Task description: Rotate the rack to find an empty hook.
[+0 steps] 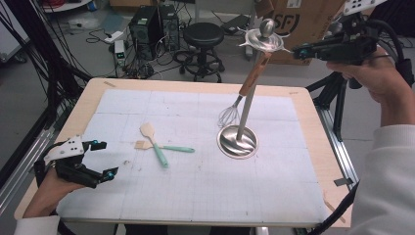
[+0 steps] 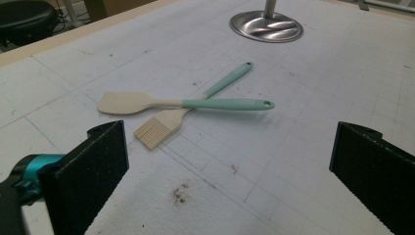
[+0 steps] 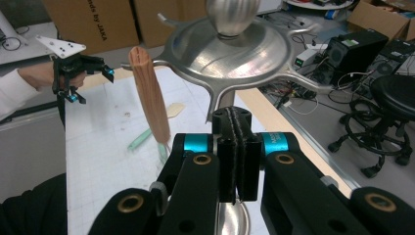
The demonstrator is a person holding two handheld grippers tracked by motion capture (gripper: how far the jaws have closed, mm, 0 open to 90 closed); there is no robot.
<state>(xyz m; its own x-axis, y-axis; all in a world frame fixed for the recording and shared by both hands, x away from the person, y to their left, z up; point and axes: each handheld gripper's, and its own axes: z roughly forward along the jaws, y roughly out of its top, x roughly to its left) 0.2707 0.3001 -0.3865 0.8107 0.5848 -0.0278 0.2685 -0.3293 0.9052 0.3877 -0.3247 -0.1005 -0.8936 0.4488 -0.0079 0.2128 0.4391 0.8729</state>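
Up high at the right now, beside the top disc (image 1: 262,41) of the steel stand (image 1: 244,117) – right gripper (image 1: 296,50) clenched, jaws flat together with nothing between them, tips aimed at a hook on the disc's rim and apparently just short of it. Just beyond that hook, the whisk (image 1: 243,93): wooden handle up under the disc, slanting down along the pole, wire head low and clear of the table (image 1: 195,85). Hard to tell exactly how hooked on. Seen along the right gripper's own jaws, the handle (image 3: 149,98) just to their left, close but apart. Likely light and stiff in the handle, springy and awkward in the wires, so best taken on the wood, mid-handle, where flat pads can bite; smooth varnish though, and free to swing on its hook. Needs the jaws spread first. Across the table, well apart from all that, left gripper (image 1: 107,157) low over the mat with jaws wide and empty – pointed at the crossed teal-handled spatula (image 2: 230,104) and pastry brush (image 2: 161,127) lying flat ahead, near but untouched. Both light, thin, low on the mat; slim handles the obvious place to pinch
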